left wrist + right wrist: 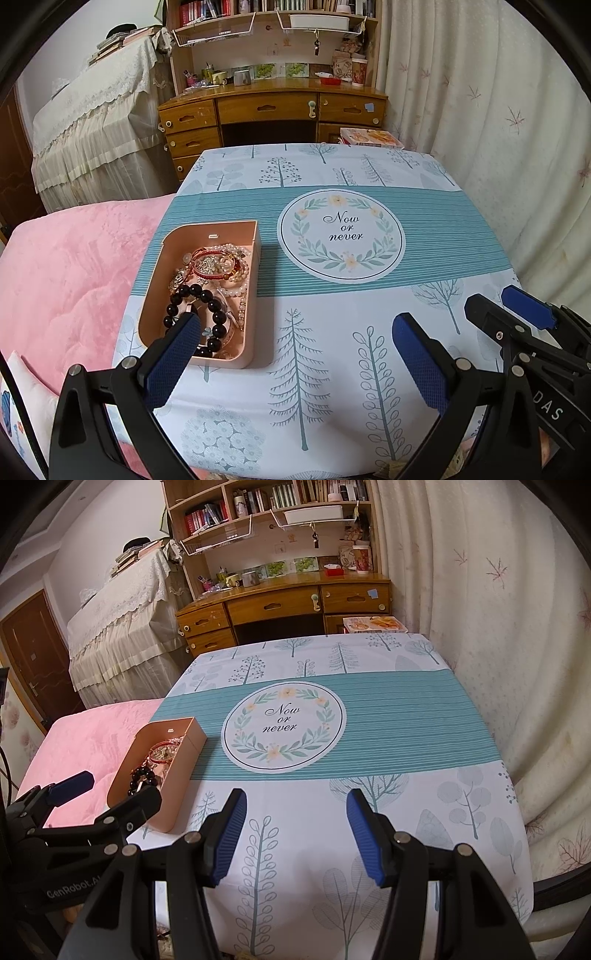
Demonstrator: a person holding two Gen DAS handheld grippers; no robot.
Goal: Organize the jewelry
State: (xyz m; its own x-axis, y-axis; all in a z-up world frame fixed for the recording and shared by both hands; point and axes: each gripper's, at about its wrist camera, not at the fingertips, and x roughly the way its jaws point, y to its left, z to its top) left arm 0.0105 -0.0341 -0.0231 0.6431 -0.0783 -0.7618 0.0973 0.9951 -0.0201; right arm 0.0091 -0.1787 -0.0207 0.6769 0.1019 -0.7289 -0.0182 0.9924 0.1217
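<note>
A peach-pink open box [255, 295] sits at the left edge of the table and holds a heap of jewelry: a black bead bracelet [207, 299], a red cord bracelet [218, 264] and pearl strands [236, 291]. My left gripper [297, 328] is open and empty, its left finger over the box's near end. My right gripper [295, 805] is open and empty over the cloth to the right of the box [184, 771]. Each gripper shows at the edge of the other's view.
The table carries a tree-print cloth with a teal band and a round "Now or never" emblem [341, 234]. A pink bed [74, 266] lies left of the table. A wooden desk [273, 110] stands behind, and curtains [498, 110] hang on the right.
</note>
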